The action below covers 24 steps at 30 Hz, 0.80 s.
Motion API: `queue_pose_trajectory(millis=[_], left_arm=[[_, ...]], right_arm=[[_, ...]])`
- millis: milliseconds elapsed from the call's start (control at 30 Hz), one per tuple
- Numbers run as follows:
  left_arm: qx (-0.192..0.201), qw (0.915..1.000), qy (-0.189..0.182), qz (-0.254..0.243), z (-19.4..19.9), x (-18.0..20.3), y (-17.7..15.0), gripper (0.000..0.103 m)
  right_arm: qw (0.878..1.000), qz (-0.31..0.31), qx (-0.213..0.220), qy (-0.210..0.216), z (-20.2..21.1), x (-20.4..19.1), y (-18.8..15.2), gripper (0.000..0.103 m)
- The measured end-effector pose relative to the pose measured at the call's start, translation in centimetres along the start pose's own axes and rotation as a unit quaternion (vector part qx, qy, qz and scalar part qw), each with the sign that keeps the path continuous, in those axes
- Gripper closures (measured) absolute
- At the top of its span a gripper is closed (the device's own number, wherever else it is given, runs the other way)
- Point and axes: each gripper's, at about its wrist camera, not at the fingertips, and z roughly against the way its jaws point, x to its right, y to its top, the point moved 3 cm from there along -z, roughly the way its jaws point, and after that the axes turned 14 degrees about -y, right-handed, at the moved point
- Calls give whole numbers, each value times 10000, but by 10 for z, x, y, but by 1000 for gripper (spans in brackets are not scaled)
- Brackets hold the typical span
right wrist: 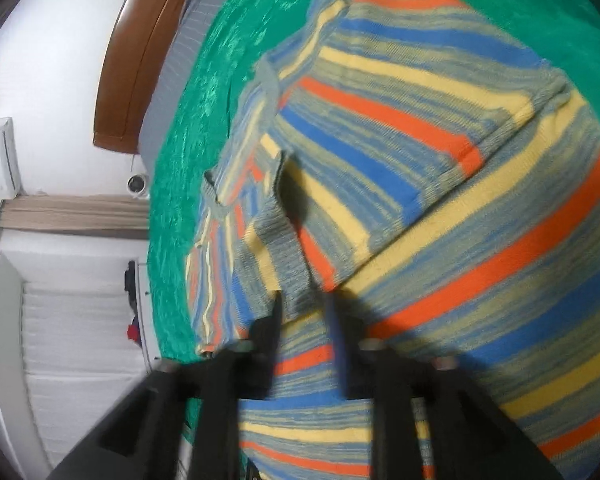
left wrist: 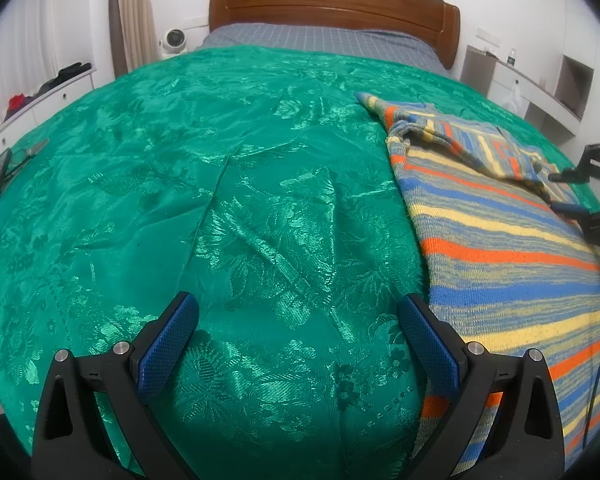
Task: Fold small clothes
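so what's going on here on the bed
A person with a gripper in each hand is folding a striped knit sweater laid out on a green bedspread. The right gripper has a grey-edged strip of the sweater between its fingers, over the garment's body. The left gripper hangs open above bare bedspread beside the sweater, holding nothing.

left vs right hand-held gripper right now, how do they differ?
The left hand-held gripper is open, jaws wide apart, empty; the right hand-held gripper has its jaws close together, pinching a grey-knit edge of the striped sweater. Left hangs above bare green bedspread beside the sweater; right is over the sweater itself. Both have black frames.
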Motion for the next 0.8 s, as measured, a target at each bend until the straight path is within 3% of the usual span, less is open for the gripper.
queue_pose_trajectory(millis=[300, 367, 400, 533, 667, 733, 800], left_arm=[[-2, 10000, 3, -2, 0, 0, 0, 2], [-3, 10000, -4, 0, 0, 0, 0, 2], [-5, 10000, -7, 0, 0, 0, 0, 2], [-2, 10000, 1, -1, 0, 0, 0, 2], [-3, 10000, -2, 0, 0, 0, 0, 2], [-7, 10000, 4, -6, 0, 0, 0, 1], [-16, 10000, 14, -26, -1, 0, -1, 1]], right_arm=[[9997, -19, -243, 22, -8, -6, 0, 69], [9997, 29, -235, -58, -11, -8, 1, 81], [9996, 102, -219, -140, -14, -12, 1, 97], [9984, 398, 34, -401, -3, -22, -5, 98], [9892, 960, 520, -979, 7, -28, -7, 98], [9821, 1264, 482, -1311, -8, -26, -10, 98], [9805, 1365, 448, -1342, -17, -21, -9, 99]])
